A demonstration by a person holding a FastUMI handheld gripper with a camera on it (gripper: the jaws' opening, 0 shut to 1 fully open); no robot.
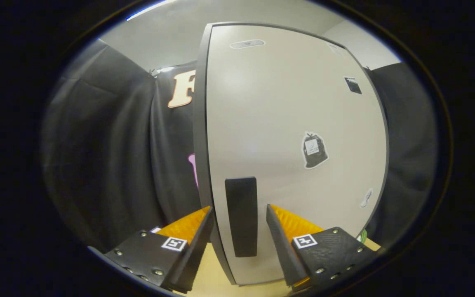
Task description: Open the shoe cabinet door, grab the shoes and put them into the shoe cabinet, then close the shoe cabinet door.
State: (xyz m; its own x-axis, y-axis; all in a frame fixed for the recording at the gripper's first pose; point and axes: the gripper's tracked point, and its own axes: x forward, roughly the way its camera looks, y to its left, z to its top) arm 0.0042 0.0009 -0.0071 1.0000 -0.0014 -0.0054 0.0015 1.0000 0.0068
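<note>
So the shoe cabinet (295, 156) is standing upright on a light wood desk (212, 276), right in front of the gripper (239, 214). Its pale door (287, 123) is closed as far as I can tell, sitting flush in a dark frame that runs down the side of the cabinet and around its top.

The dark upright handle (241, 216) is low on the door, close to the door's edge on the side of the gripper's left finger. It's a plain flat bar, mounted vertical.

The jaws are spread wide apart, wide enough that the handle sits between the two fingertips (202, 218) with a gap on both sides. Neither finger is pressing on it, so the jaws have hold of nothing. One finger sits just off the cabinet's dark edge, the other is over the door face beside the handle. Can't tell if the tips are actually touching the door surface or just hovering in front of it.

A few stickers on the door: a dark bag-shaped sticker (314, 150) about mid-height, a small dark square one (353, 85) up higher, a pale oval (247, 43) near the top, and a little pale one (366, 199) low down.

Black cloth wall (109, 156) hangs behind the cabinet on both sides.
</note>
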